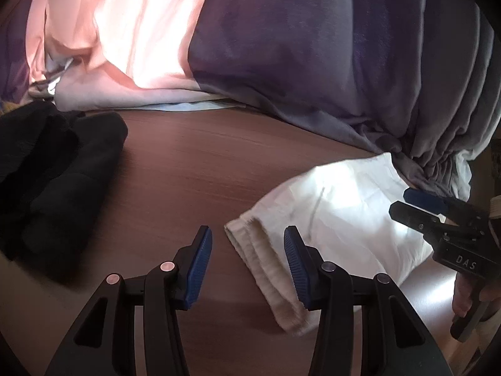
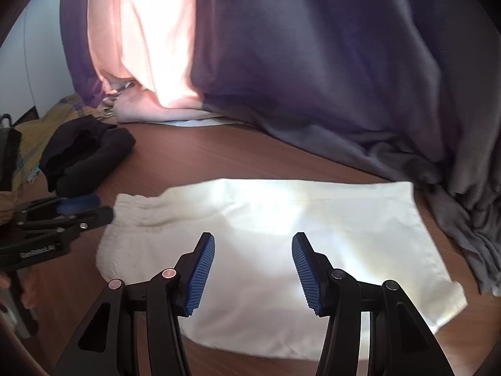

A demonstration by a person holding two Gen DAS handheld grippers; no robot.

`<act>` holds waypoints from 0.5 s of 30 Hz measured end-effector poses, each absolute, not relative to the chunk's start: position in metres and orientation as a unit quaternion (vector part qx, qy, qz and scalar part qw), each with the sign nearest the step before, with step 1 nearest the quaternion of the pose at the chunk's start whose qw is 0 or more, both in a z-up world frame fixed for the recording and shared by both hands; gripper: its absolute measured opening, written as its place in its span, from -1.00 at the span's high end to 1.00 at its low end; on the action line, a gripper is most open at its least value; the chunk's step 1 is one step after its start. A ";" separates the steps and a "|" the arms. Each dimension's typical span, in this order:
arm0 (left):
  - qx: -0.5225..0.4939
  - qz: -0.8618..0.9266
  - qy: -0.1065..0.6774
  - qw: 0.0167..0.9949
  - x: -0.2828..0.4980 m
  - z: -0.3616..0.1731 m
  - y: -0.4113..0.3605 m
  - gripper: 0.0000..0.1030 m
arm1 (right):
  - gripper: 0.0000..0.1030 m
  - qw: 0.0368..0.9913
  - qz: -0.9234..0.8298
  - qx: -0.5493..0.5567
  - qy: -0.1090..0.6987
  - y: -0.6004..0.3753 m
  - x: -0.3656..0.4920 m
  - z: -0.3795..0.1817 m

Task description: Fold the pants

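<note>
White pants [image 2: 281, 219] lie folded flat on the brown wooden table [image 2: 219, 156], elastic waistband toward the left. In the left wrist view the pants [image 1: 344, 219] lie at the right, with the waistband edge [image 1: 263, 260] between my fingers. My left gripper [image 1: 247, 238] is open and empty, low over the waistband end; it also shows in the right wrist view [image 2: 84, 208] at the left. My right gripper [image 2: 253, 241] is open and empty above the middle of the pants; it shows in the left wrist view [image 1: 413, 203] at the right edge.
A folded black garment [image 1: 62, 172] lies on the table at the left, also in the right wrist view [image 2: 87, 153]. Purple-grey and pink curtains [image 2: 313, 62] hang down onto the table's far side. A yellow patterned cloth [image 2: 47, 125] lies far left.
</note>
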State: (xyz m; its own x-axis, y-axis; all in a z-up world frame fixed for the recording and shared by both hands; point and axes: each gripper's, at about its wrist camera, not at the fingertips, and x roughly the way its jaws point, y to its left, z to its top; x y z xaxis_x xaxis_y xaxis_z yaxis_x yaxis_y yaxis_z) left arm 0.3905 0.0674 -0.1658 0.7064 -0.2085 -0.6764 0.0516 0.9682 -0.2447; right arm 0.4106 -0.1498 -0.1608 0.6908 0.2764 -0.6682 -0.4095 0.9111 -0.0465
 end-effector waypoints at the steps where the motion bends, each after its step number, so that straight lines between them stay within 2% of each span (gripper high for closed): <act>1: -0.113 -0.077 0.378 0.916 0.395 -0.168 0.070 0.11 | -0.02 0.913 0.190 -0.095 0.348 -0.146 0.413 -0.161; 5: -0.131 -0.095 0.385 0.909 0.406 -0.179 0.077 0.12 | -0.02 0.910 0.189 -0.102 0.355 -0.133 0.424 -0.165; 9: -0.133 -0.109 0.398 0.901 0.414 -0.189 0.075 0.27 | -0.02 0.902 0.183 -0.105 0.377 -0.129 0.433 -0.178; 15: -0.120 -0.118 0.399 0.901 0.419 -0.187 0.076 0.20 | -0.02 0.897 0.187 -0.103 0.387 -0.125 0.423 -0.180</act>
